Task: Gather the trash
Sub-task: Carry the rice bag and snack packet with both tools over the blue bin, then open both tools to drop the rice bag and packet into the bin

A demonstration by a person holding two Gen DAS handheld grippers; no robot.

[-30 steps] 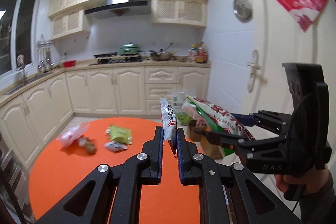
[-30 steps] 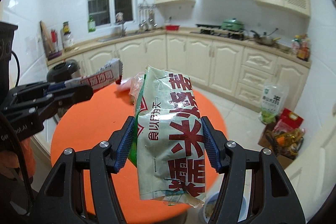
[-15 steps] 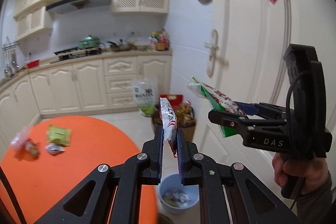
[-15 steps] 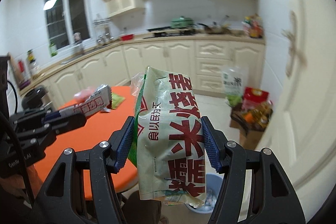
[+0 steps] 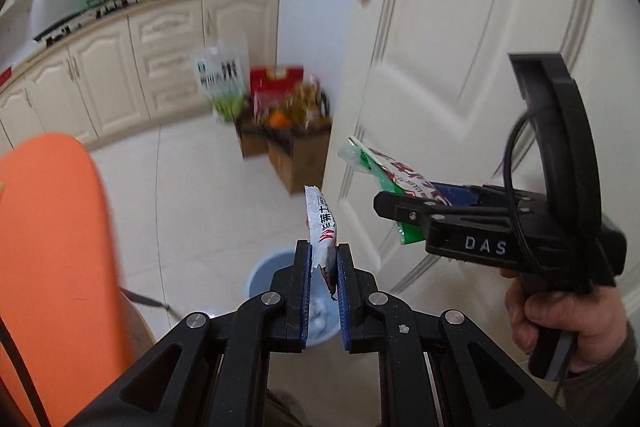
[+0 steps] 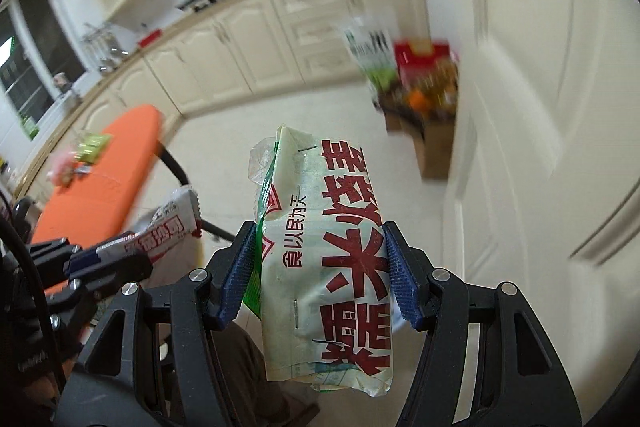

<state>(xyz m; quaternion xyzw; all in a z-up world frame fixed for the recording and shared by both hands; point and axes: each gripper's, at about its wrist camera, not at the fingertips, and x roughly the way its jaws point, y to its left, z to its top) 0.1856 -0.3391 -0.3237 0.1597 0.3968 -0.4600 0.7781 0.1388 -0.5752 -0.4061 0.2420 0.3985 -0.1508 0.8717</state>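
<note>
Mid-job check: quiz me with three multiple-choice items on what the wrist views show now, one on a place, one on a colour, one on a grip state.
1. Where is the round pale-blue plastic bin?
A. On the floor below the left tool
B. On the orange table
C. On the counter

2. What colour are the big characters on the large crinkled plastic bag?
A. Blue
B. Red
C. Black

3. What is the left tool doing?
A. Open and empty
B. Shut on a spoon
C. Shut on the narrow silver-and-red foil wrapper

Answers: 1 A, the bin shows on the tiles behind its fingers. 2 B, red print fills the bag's front. 3 C, both pads press the wrapper.
</note>
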